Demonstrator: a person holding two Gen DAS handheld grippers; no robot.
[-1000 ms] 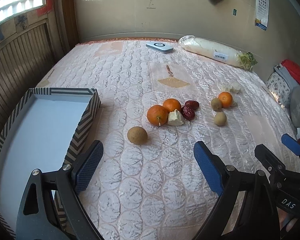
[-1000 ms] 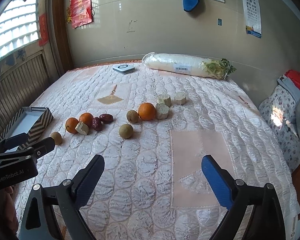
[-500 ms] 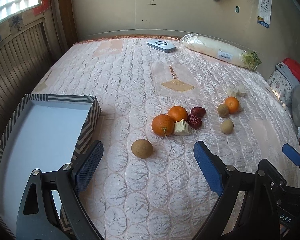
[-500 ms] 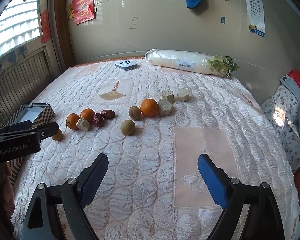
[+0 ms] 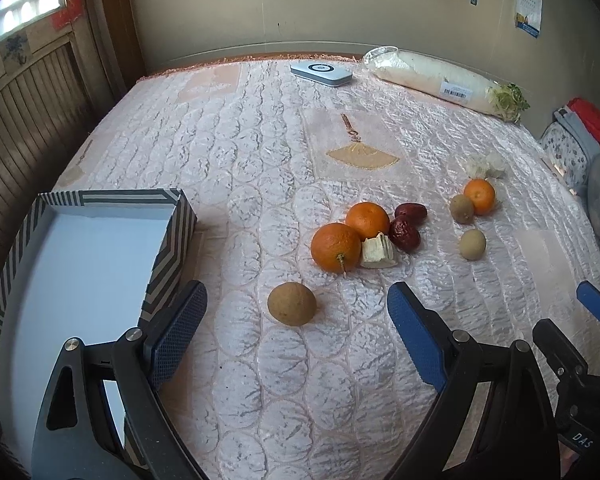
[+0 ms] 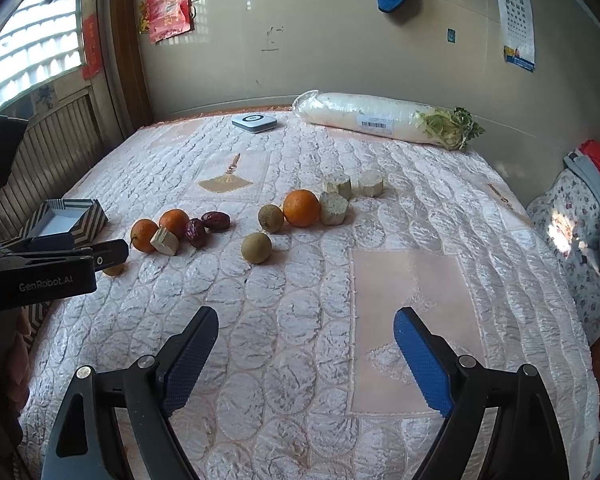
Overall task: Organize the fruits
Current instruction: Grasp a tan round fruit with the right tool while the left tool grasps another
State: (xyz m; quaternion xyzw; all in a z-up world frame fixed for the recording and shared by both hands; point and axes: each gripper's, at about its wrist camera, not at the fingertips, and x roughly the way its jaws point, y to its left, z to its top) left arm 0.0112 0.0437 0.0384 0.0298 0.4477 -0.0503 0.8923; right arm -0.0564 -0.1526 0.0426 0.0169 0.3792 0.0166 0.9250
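Fruits lie on a quilted pink bed. A brown round fruit (image 5: 292, 304) lies nearest, just ahead of my open, empty left gripper (image 5: 296, 336). Behind it are two oranges (image 5: 336, 246) (image 5: 367, 220), a pale cut chunk (image 5: 378, 251) and two red dates (image 5: 405, 233). Farther right are a third orange (image 5: 479, 196) and two brown fruits (image 5: 472, 243). An empty striped box (image 5: 80, 264) with a white inside stands at the left. My right gripper (image 6: 306, 356) is open and empty over bare quilt, with the fruits (image 6: 300, 207) well ahead.
A wrapped white radish (image 6: 380, 120) and a small white device (image 6: 254, 122) lie at the far edge by the wall. Three pale cut chunks (image 6: 334, 208) lie by the far orange. Clothes (image 6: 580, 216) are piled at the right. A slatted wall panel (image 5: 28, 120) runs along the left.
My left gripper has moved forward and lower toward the brown fruit, which now sits between its fingertips' line. My right gripper has drifted slightly forward. Both stay open.
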